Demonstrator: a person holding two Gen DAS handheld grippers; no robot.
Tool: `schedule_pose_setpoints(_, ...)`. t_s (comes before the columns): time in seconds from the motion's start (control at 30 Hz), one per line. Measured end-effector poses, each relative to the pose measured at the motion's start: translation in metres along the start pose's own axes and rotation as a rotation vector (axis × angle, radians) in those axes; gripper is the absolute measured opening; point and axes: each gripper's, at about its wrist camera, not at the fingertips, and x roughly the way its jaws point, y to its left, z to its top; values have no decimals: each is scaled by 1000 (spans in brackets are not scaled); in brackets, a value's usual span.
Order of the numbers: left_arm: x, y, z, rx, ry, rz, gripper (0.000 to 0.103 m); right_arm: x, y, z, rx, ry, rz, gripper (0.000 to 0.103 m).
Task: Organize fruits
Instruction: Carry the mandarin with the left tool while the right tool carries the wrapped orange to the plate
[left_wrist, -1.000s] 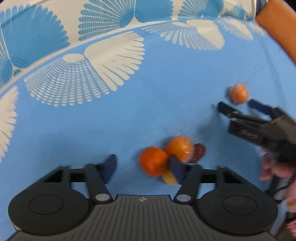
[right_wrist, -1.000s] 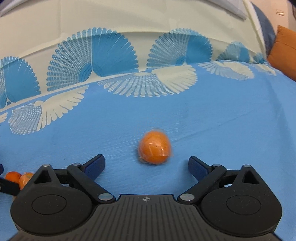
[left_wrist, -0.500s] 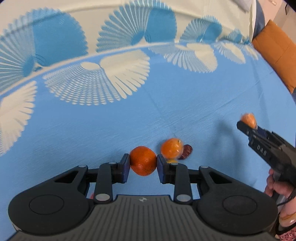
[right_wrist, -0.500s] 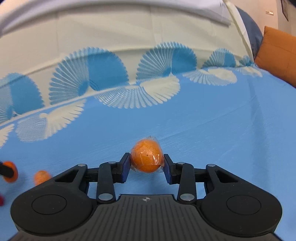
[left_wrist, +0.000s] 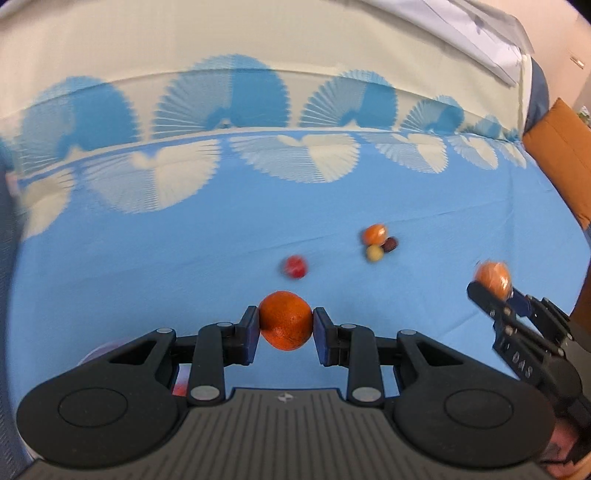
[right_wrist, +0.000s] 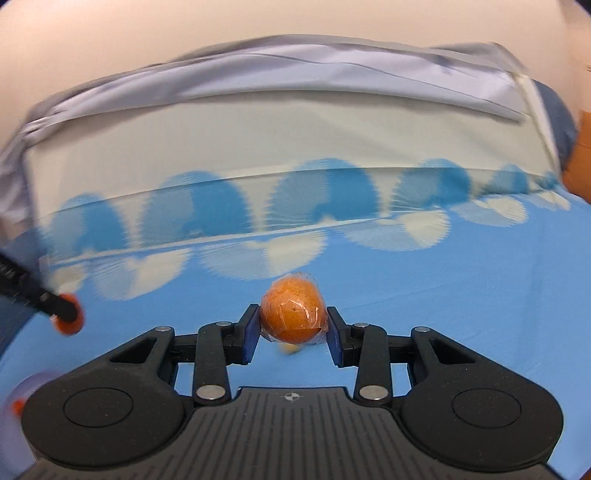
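In the left wrist view my left gripper (left_wrist: 286, 326) is shut on a dark orange (left_wrist: 285, 318), held up above the blue cloth (left_wrist: 184, 258). At that view's right edge, my right gripper (left_wrist: 496, 290) holds a plastic-wrapped orange (left_wrist: 493, 276). The right wrist view shows the same right gripper (right_wrist: 293, 326) with its pads pressed on the wrapped orange (right_wrist: 293, 312). On the cloth lie a red fruit (left_wrist: 294, 266), another wrapped orange (left_wrist: 373, 233), a yellow fruit (left_wrist: 374, 253) and a dark red fruit (left_wrist: 390, 244).
A blurred pale rim (left_wrist: 96, 354) with something red in it shows under my left gripper. An orange cushion (left_wrist: 557, 158) stands at the right and grey-white bedding (right_wrist: 295, 74) lies behind the patterned cloth. A person's hand (left_wrist: 561, 446) grips the right tool.
Both grippers closed on their oranges and then rose off the cloth. The remaining fruits now lie farther away and smaller in the left wrist view.
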Motion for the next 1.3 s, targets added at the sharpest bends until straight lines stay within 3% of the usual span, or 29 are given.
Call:
schedule_pose_setpoints(0.3,-91,48,-88,-104,-32,54,34,-77,105,-27,-107,103,269,39)
schedule_pose_setpoints(0.5,-120,74,-142,-144,-32,97,34,-113,162,-39,-209,130,369,39)
schedule_pose_setpoints(0.8,-149,109,-186,-214,-67,125,34,-139,212,-58,-313,182,409,39)
schedule_pose_setpoints(1.3,-157,130,-196,-244,-95,138,34,-144,229,-60,-380,190,397,39)
